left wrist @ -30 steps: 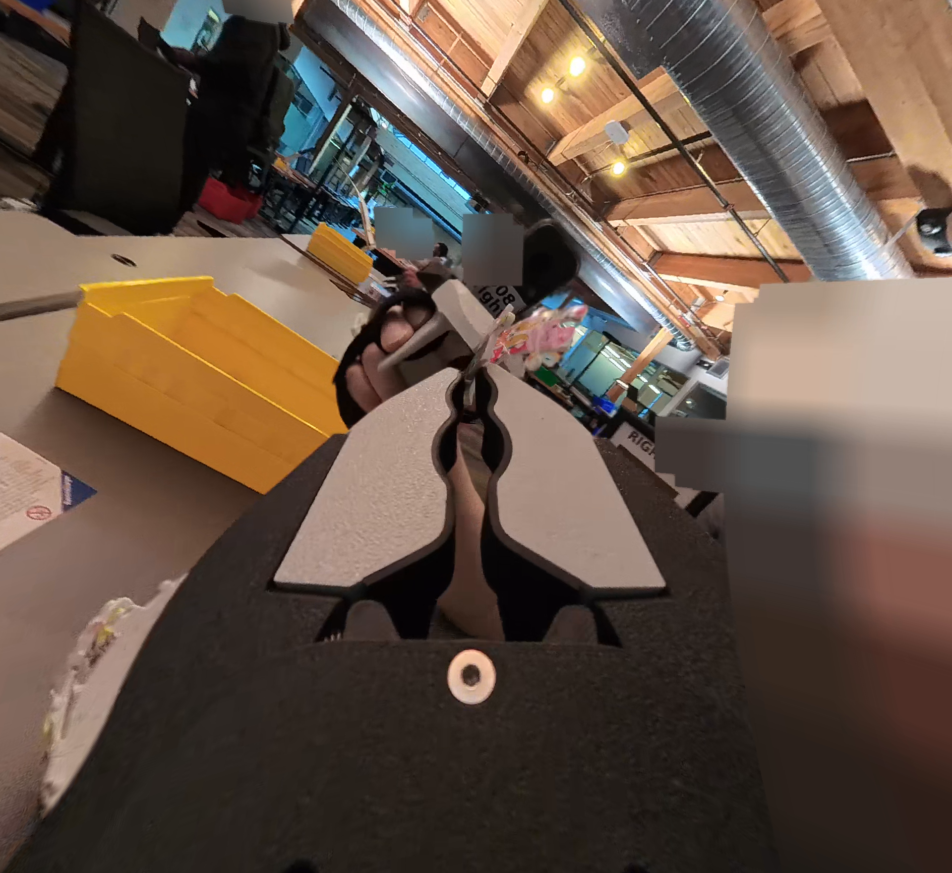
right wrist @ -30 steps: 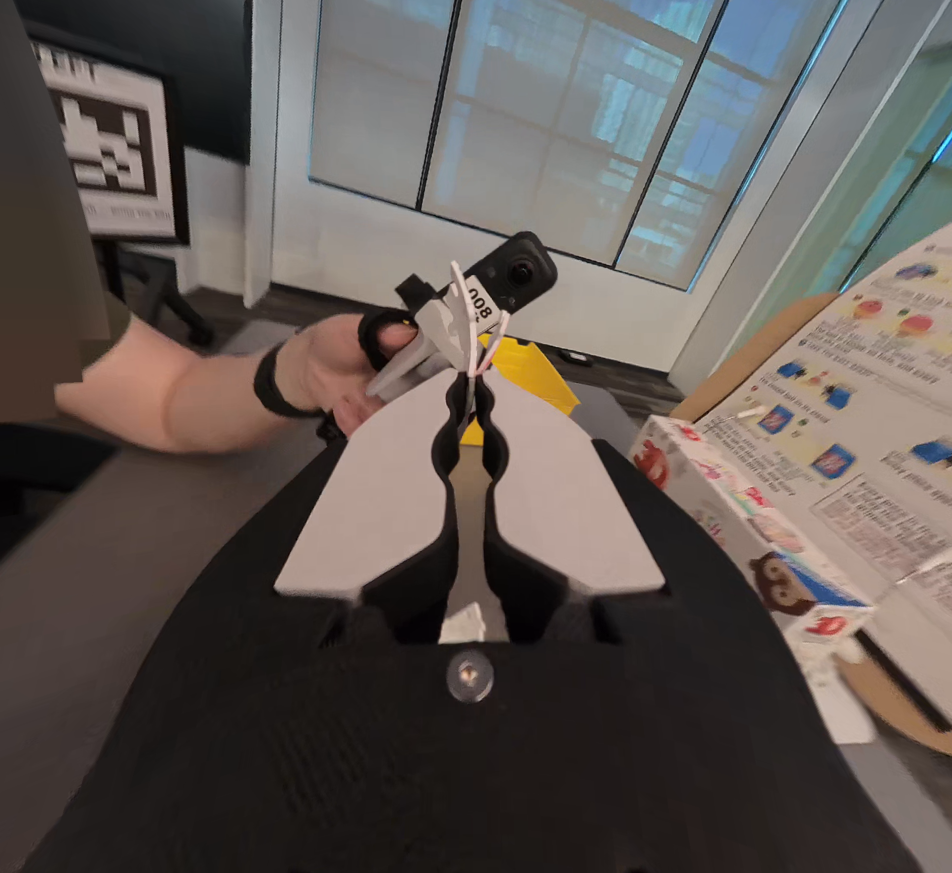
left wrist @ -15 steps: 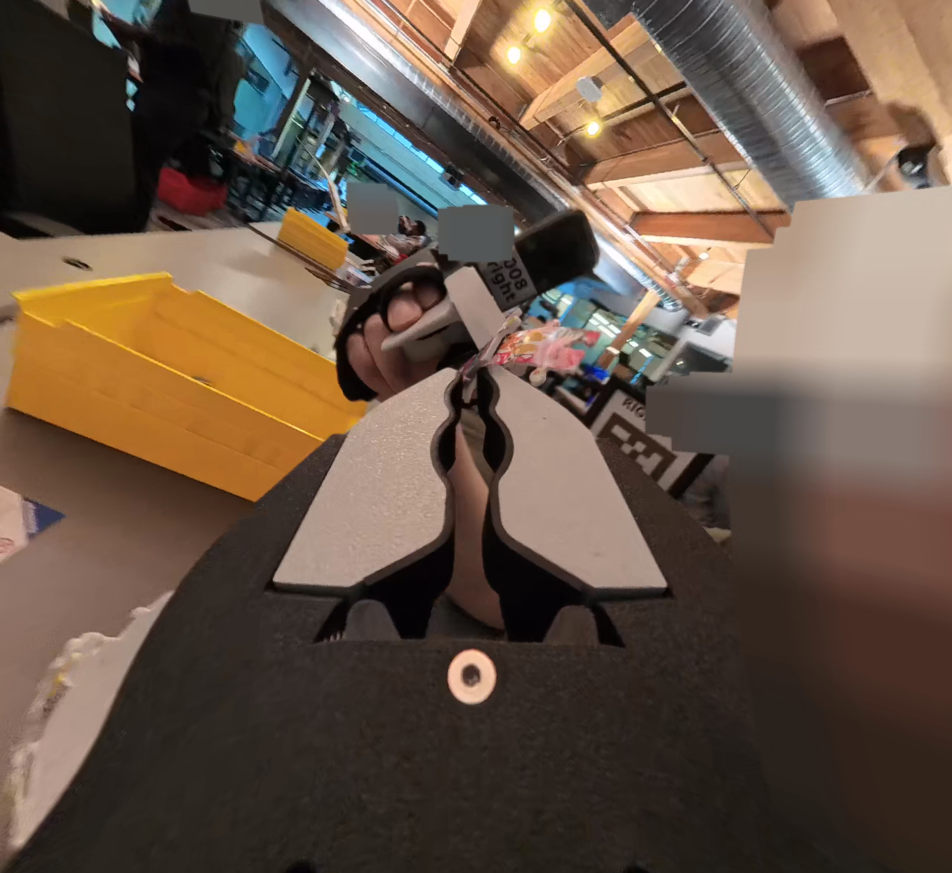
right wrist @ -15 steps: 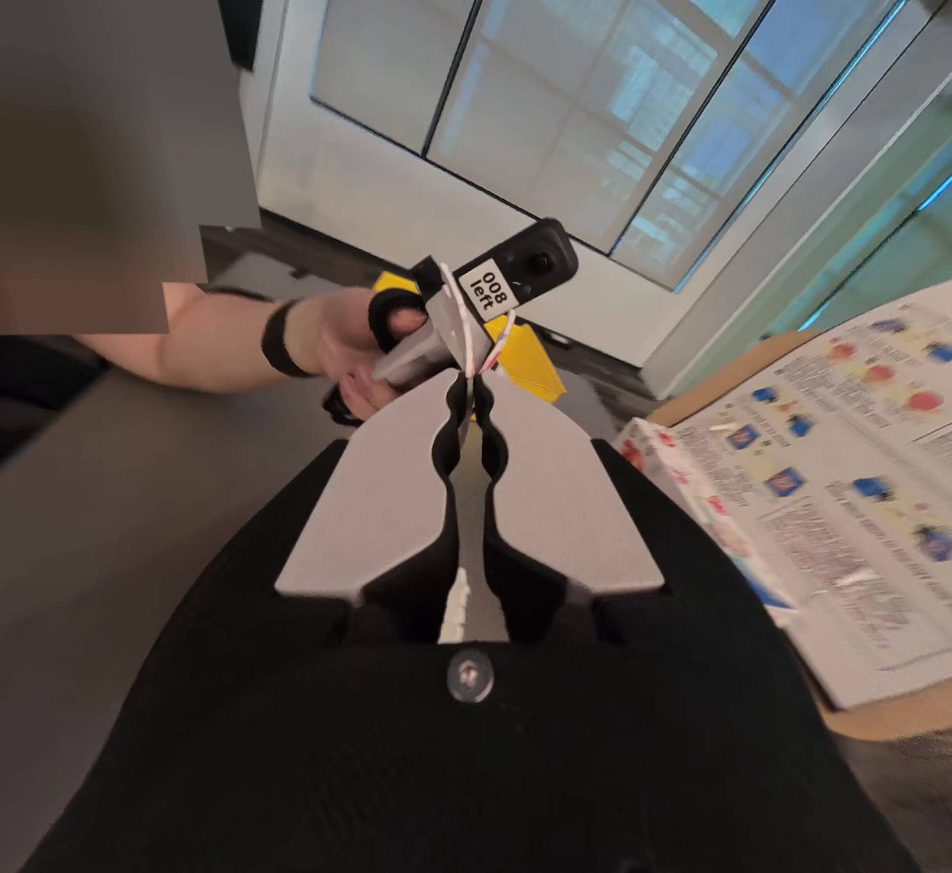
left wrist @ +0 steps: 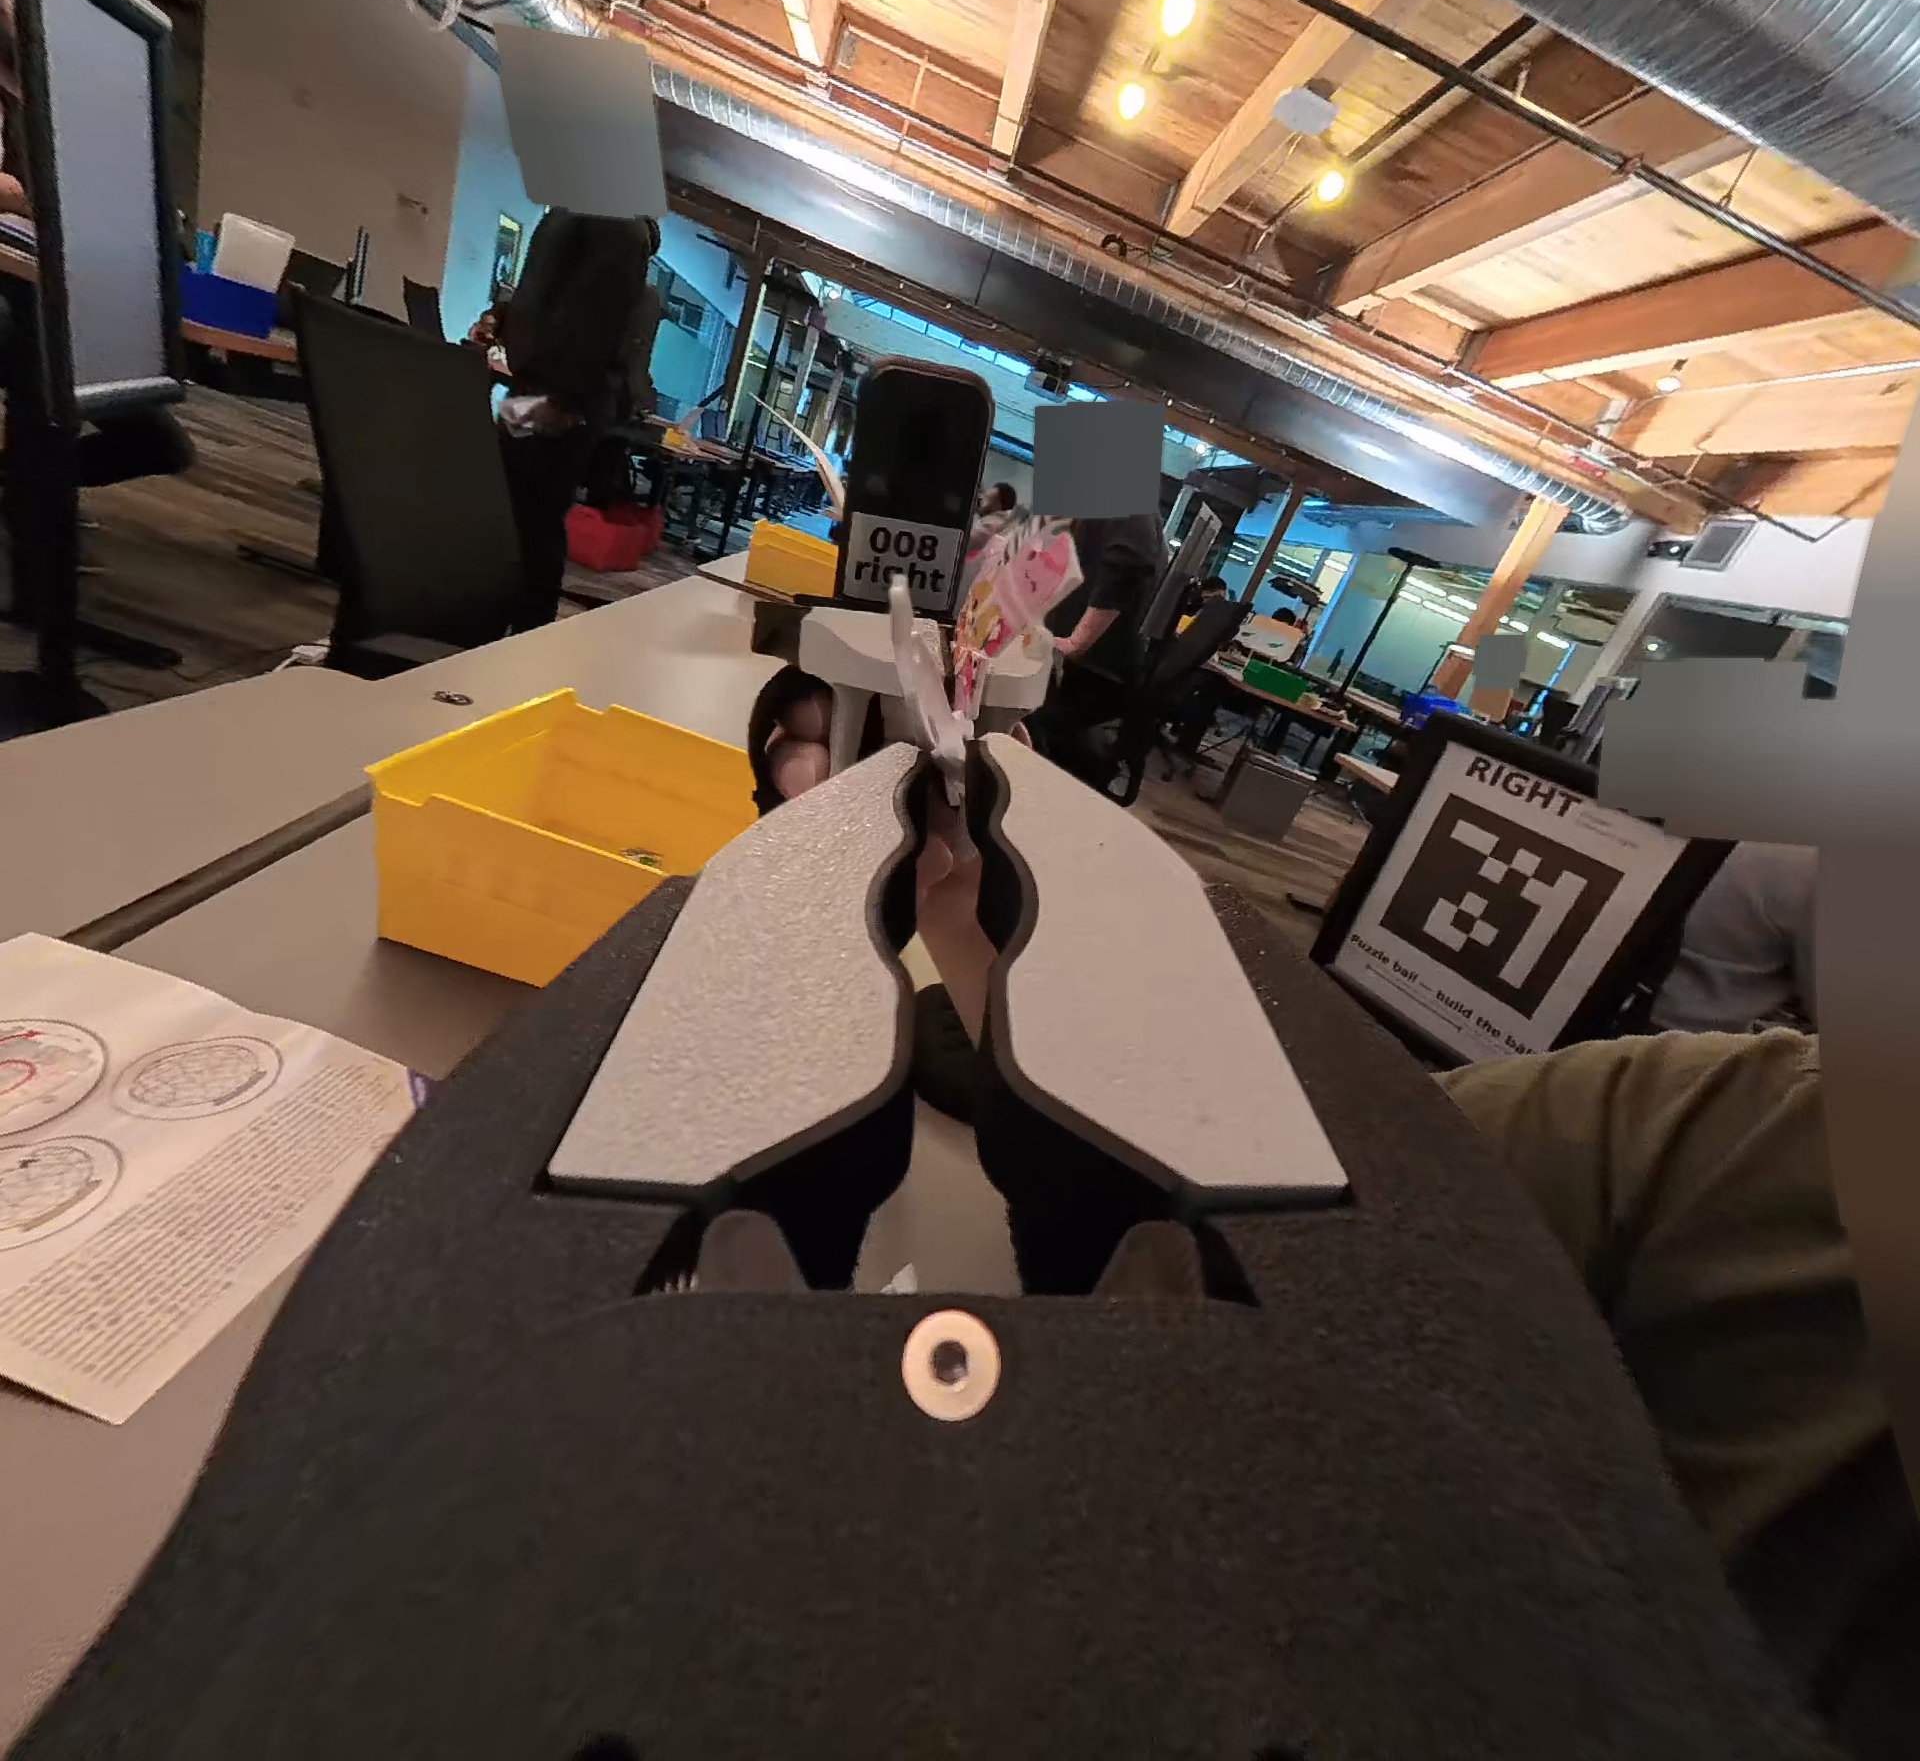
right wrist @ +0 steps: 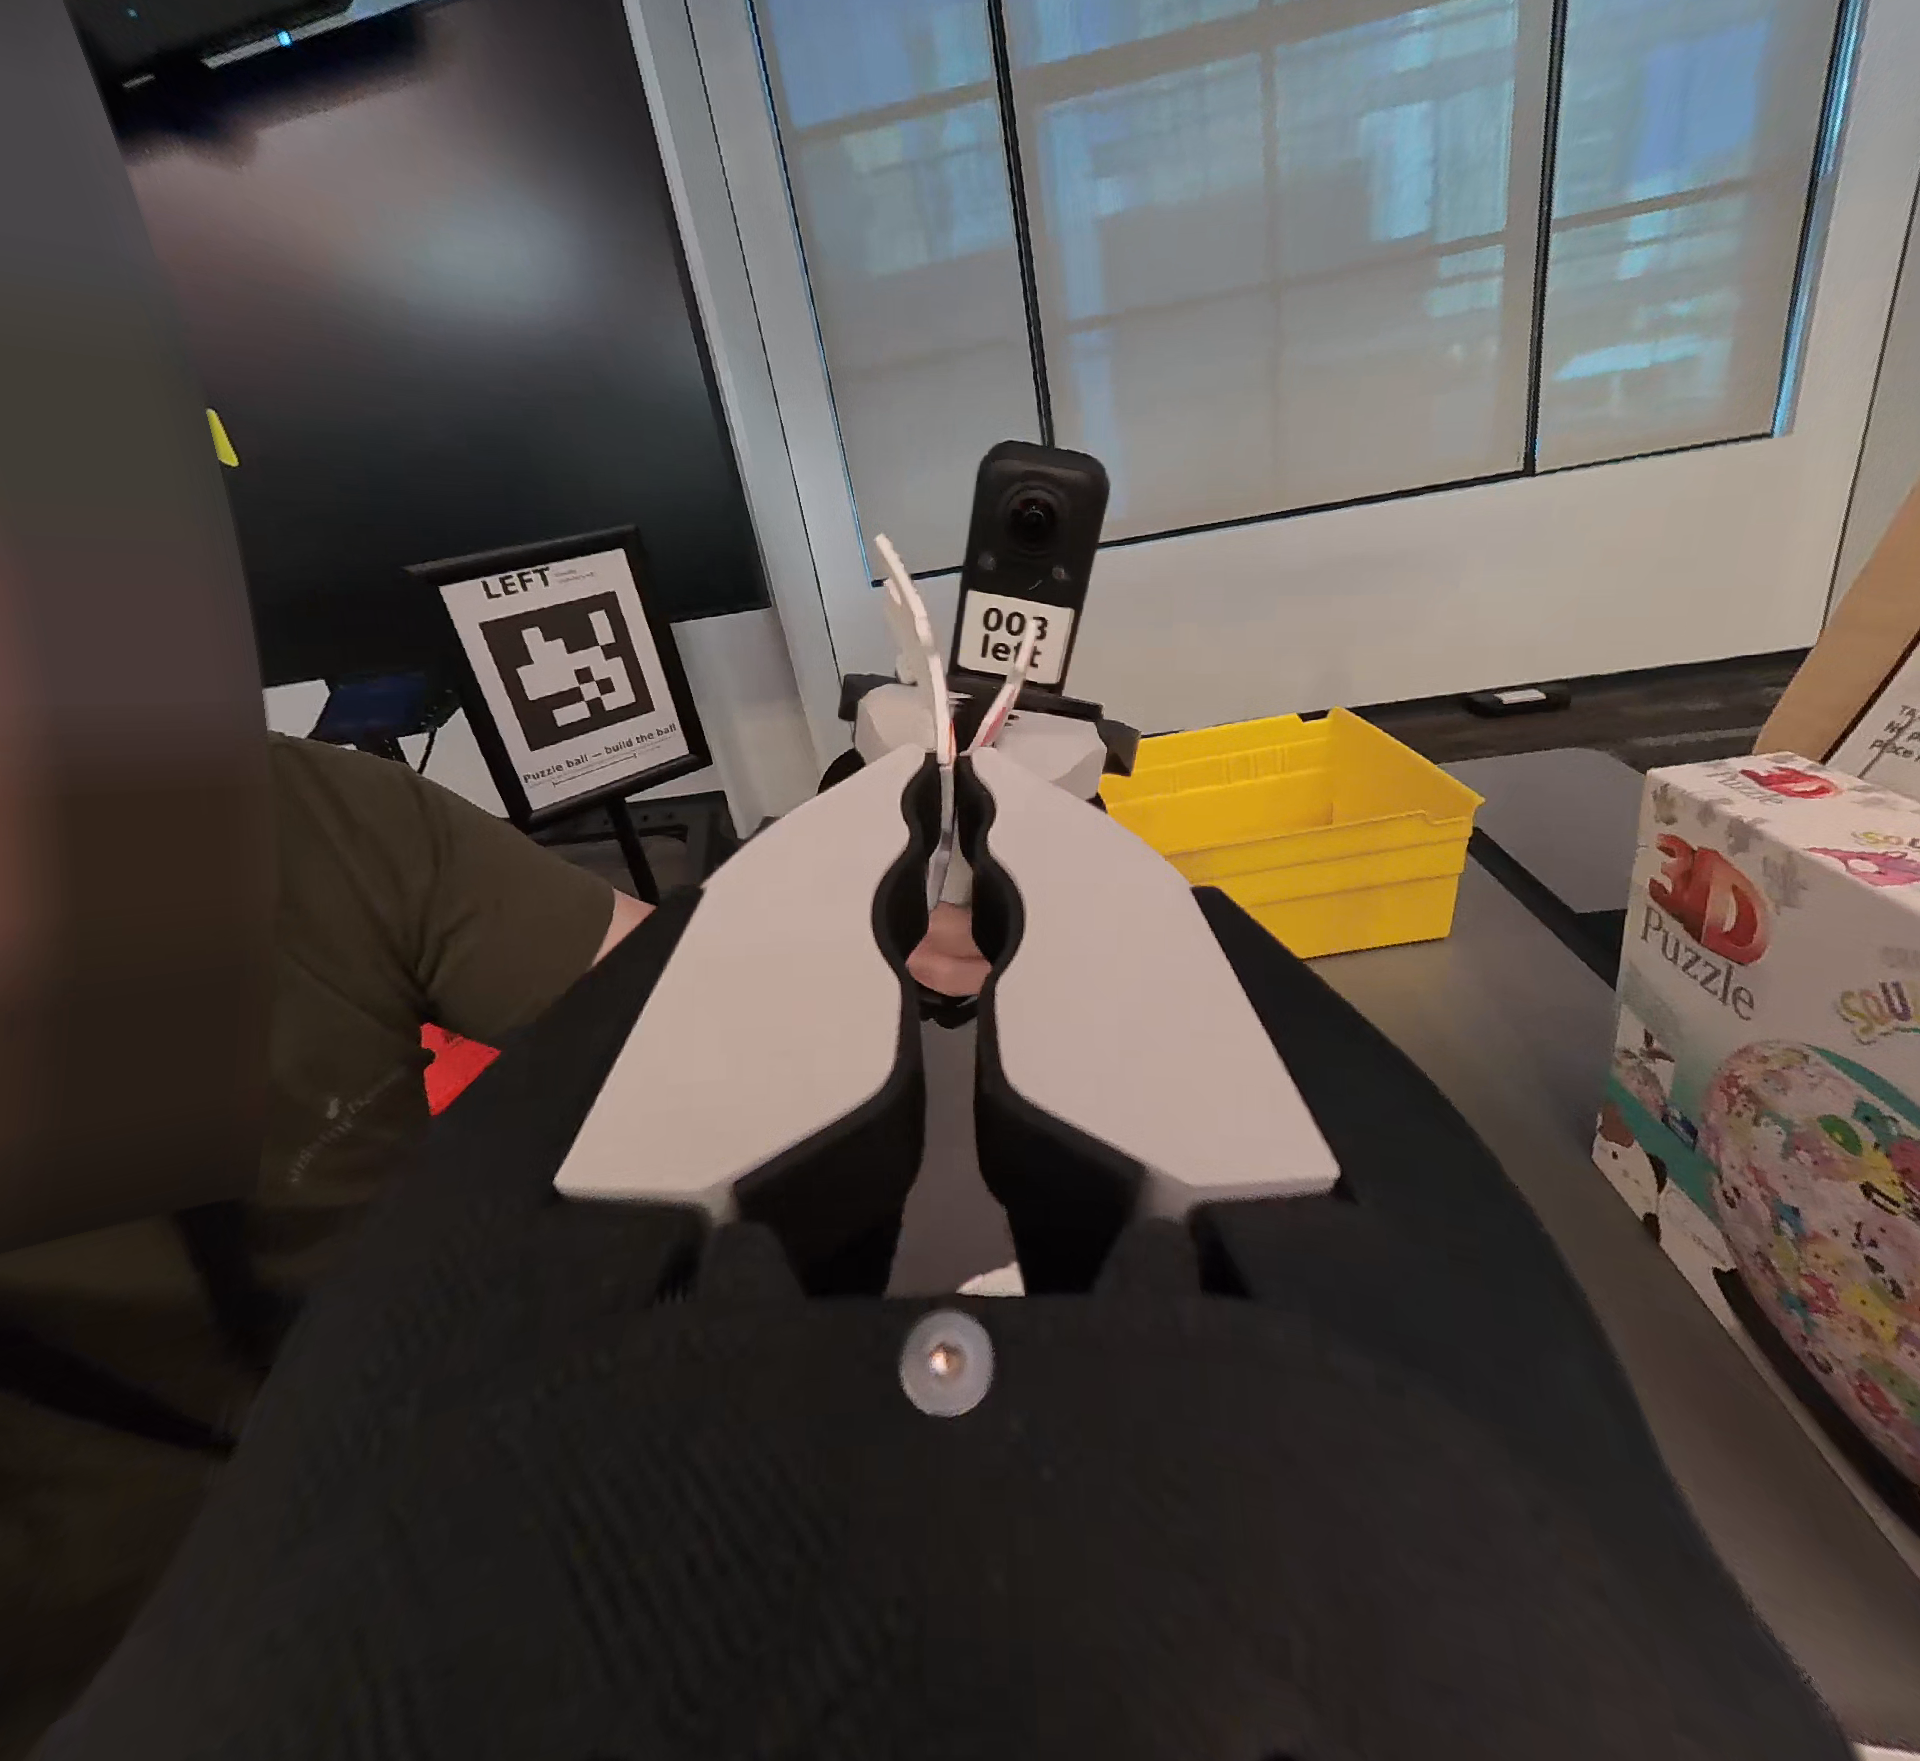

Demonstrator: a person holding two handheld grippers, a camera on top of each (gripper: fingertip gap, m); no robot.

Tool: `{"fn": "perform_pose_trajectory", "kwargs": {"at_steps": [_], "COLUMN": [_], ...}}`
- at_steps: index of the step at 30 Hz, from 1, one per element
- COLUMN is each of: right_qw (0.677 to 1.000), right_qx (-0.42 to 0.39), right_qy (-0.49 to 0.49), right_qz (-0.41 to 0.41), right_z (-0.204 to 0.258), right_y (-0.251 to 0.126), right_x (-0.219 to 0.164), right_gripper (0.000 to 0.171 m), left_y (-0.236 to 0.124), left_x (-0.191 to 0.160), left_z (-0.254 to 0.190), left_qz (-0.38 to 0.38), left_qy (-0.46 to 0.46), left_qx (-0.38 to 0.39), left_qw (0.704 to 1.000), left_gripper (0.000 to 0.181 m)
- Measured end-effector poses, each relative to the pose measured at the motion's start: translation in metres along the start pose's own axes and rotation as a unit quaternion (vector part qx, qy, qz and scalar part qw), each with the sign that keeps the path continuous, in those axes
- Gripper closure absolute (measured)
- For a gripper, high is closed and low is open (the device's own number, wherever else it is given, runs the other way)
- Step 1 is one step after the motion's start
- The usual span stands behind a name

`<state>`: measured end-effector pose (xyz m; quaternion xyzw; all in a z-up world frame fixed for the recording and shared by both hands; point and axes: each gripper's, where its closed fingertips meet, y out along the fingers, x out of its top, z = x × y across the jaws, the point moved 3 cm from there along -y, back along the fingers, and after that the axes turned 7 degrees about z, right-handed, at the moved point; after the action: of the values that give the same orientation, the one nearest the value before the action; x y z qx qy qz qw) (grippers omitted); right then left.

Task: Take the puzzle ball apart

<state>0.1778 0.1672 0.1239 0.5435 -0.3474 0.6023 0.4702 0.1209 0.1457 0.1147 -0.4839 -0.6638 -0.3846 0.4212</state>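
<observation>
The left hand-held gripper [left wrist: 954,769] and right hand-held gripper [right wrist: 954,761] meet tip to tip above the surface [left wrist: 208,776], each pinching thin puzzle pieces [left wrist: 940,709] that fan upward between them. Both point level at each other. Beyond stands a yellow bin [right wrist: 1299,828]; the puzzle box [right wrist: 1777,1036] sits at the surface's right edge.

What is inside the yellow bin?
In the left wrist view the yellow bin shows a mostly bare floor with one small dark-green bit. The near wall hides the front of the floor.
</observation>
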Motion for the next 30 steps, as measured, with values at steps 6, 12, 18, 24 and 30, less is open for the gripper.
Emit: {"fn": "perform_pose_trajectory", "kwargs": {"at_steps": [6,12,18,24,30], "right_qw": [1.000,0.999,0.998,0.996,0.993], "right_qx": [-0.004,-0.014,-0.024,-0.042,-0.055], "right_qy": [-0.023,-0.029,-0.054,-0.078,-0.102], "right_qz": [-0.005,0.018,0.025,0.031,0.038], "right_z": [0.001,-0.002,0.000,-0.002,-0.003], "right_y": [0.002,0.007,0.008,0.008,0.006], "right_x": [0.000,-0.007,-0.007,-0.007,-0.009], "right_gripper": [0.168,0.165,0.168,0.168,0.168], "left_y": [-0.002,-0.009,-0.008,-0.005,-0.005], "left_x": [0.002,0.010,0.008,0.006,0.004], "left_z": [-0.002,-0.004,-0.003,-0.001,0.002], "left_qz": [-0.018,-0.032,-0.029,-0.030,-0.032], "left_qy": [-0.023,-0.001,-0.016,-0.027,-0.044], "left_qx": [-0.033,-0.018,-0.027,-0.020,-0.027], "left_qw": [0.999,0.999,0.999,0.999,0.998], "left_gripper": [0.179,0.180,0.179,0.180,0.179]}}
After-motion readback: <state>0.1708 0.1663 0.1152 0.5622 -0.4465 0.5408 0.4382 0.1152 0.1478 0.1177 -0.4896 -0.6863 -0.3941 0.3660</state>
